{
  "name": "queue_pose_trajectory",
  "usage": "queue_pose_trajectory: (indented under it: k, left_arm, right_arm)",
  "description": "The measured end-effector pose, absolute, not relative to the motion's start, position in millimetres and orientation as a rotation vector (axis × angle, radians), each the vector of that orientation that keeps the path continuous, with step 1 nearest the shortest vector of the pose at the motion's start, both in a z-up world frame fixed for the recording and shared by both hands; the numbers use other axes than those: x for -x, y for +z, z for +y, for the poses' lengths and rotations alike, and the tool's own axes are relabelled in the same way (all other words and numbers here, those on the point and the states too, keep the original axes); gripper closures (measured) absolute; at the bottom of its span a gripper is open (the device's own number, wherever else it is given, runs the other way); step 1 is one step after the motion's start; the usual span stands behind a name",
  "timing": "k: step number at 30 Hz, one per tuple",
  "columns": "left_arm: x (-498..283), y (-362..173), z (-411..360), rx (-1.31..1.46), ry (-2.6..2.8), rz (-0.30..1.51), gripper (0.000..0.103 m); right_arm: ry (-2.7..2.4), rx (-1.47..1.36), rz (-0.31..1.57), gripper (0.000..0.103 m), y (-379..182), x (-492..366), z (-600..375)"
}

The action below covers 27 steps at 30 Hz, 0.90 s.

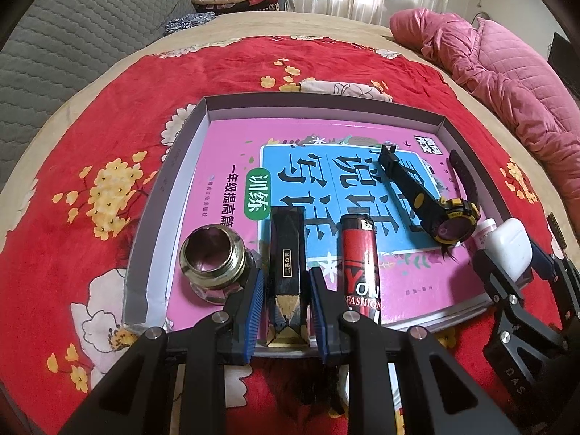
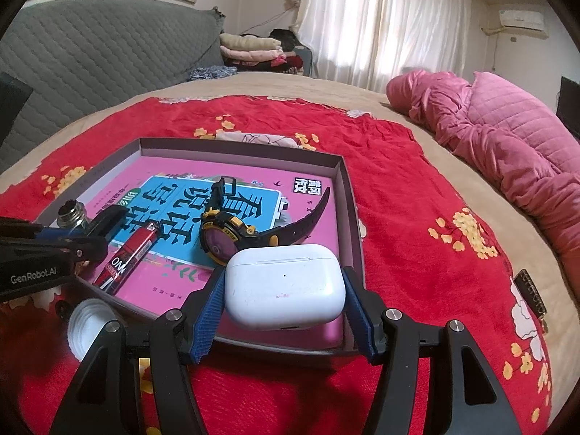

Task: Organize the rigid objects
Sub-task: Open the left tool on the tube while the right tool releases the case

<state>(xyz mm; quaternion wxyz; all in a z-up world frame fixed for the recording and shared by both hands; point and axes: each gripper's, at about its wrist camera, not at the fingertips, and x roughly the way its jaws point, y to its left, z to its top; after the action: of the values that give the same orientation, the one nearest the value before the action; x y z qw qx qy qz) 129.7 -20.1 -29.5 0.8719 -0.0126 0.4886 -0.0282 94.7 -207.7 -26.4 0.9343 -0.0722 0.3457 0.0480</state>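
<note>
Red floral blanket [image 1: 108,116]; left gripper [image 1: 284,301] jaws clamp faceted black bar [image 1: 286,253]; right gripper [image 2: 284,306] jaws apparently grip smooth white case [image 2: 284,286].

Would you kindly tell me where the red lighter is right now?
In the left wrist view, the red lighter lies on the pink book inside the tray, right of the black-and-gold block.

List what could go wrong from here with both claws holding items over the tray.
1. The right claw grips the smooth white earbud case only at its ends; it may slip.
2. The left claw holds the black-and-gold block close to the metal fitting and lighter; setting it down may knock them.
</note>
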Motion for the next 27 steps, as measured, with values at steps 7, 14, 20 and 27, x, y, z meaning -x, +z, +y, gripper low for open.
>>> queue_pose_trajectory:
  k: [7, 14, 20, 27]
  left_arm:
    - [-125.6, -26.8, -22.4, 0.002, -0.057, 1.023, 0.078]
    - [-122.7, -24.3, -21.1, 0.01, -0.059, 1.024, 0.078]
    - [-122.0, -23.6, -21.1, 0.009, -0.06, 1.024, 0.078]
    - [-122.2, -23.4, -20.9, 0.01, -0.059, 1.025, 0.078]
  right_arm:
    - [0.068, 0.205, 0.691, 0.039, -25.3, -93.1, -205.8]
    - [0.064, 0.208, 0.69, 0.039, -25.3, -92.1, -205.9]
    - [0.062, 0.208, 0.688, 0.039, -25.0, -91.9, -206.3]
    - [0.064, 0.202, 0.688, 0.039, -25.2, -91.9, -206.7]
